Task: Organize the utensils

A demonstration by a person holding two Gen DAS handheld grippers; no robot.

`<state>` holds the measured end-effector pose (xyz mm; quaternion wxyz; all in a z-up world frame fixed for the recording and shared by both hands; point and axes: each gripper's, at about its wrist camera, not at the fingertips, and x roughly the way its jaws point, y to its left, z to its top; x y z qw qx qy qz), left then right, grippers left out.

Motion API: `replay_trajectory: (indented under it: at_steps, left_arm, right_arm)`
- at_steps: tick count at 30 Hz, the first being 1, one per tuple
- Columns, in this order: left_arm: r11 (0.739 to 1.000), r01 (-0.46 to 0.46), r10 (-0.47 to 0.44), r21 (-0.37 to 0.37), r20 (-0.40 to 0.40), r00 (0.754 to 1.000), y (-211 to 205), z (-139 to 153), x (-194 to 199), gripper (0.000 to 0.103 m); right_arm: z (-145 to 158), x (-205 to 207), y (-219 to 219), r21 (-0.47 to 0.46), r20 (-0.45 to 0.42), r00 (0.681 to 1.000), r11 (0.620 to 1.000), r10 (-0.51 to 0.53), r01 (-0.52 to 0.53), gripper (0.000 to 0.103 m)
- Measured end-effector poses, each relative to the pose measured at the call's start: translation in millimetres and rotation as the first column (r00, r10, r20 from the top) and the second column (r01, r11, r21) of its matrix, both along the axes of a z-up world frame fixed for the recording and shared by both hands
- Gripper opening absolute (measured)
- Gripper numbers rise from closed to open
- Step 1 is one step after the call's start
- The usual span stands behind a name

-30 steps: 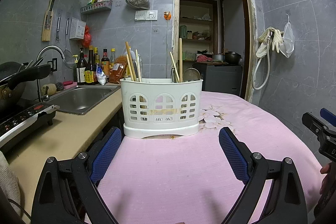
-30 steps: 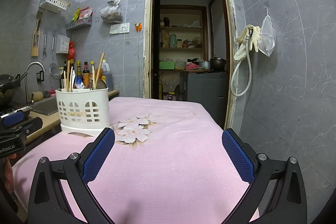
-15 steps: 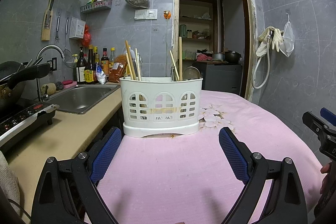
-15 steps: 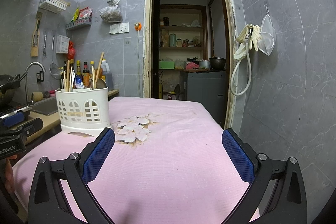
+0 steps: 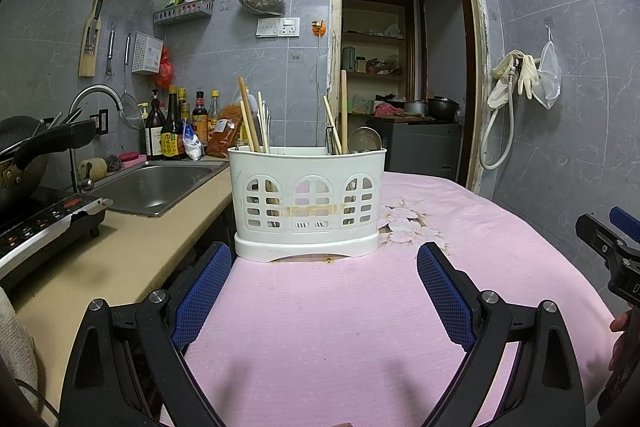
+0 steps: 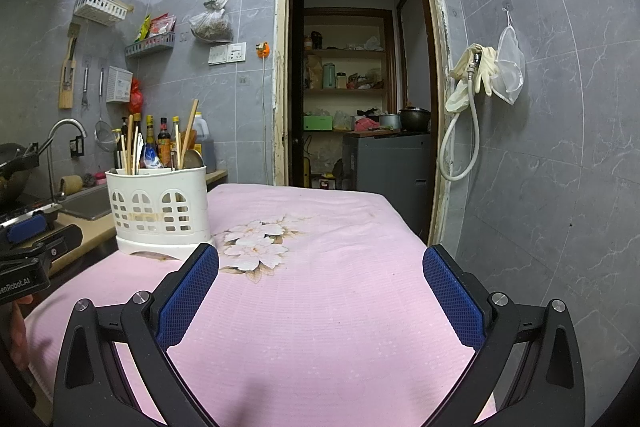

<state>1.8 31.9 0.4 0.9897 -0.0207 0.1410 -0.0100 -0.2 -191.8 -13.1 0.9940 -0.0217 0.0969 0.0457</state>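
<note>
A white plastic utensil caddy [image 5: 307, 203] stands on the pink tablecloth [image 5: 340, 327], holding wooden chopsticks [image 5: 249, 121] on its left side and chopsticks with a metal ladle [image 5: 363, 139] on its right. My left gripper [image 5: 322, 267] is open and empty, just in front of the caddy. My right gripper [image 6: 320, 271] is open and empty over the cloth, with the caddy [image 6: 158, 205] to its far left. The right gripper's body shows at the left wrist view's right edge [image 5: 612, 247].
A steel sink [image 5: 154, 187] and beige counter [image 5: 104, 263] lie left of the table, with sauce bottles [image 5: 172, 131], a cooktop [image 5: 40, 227] and a wok [image 5: 24, 155]. A doorway [image 6: 360, 87] opens behind. The tiled wall [image 6: 560, 167] is on the right.
</note>
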Motion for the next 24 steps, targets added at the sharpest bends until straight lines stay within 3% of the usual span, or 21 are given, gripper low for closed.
replay_trajectory:
  at_steps: [15,24]
  left_arm:
    - [0.999,0.030,-0.031,-0.033,-0.008,1.000,3.0,-3.3,2.1,0.091]
    - [1.000,0.020,-0.020,0.004,0.003,1.000,-0.9,-4.6,1.7,0.091]
  right_arm:
    - [0.3,-0.3,0.3,0.002,-0.002,1.000,1.000,-0.001,0.001,0.103]
    - [-1.4,-0.8,2.7,0.004,-0.009,1.000,1.000,0.001,-0.001,0.103]
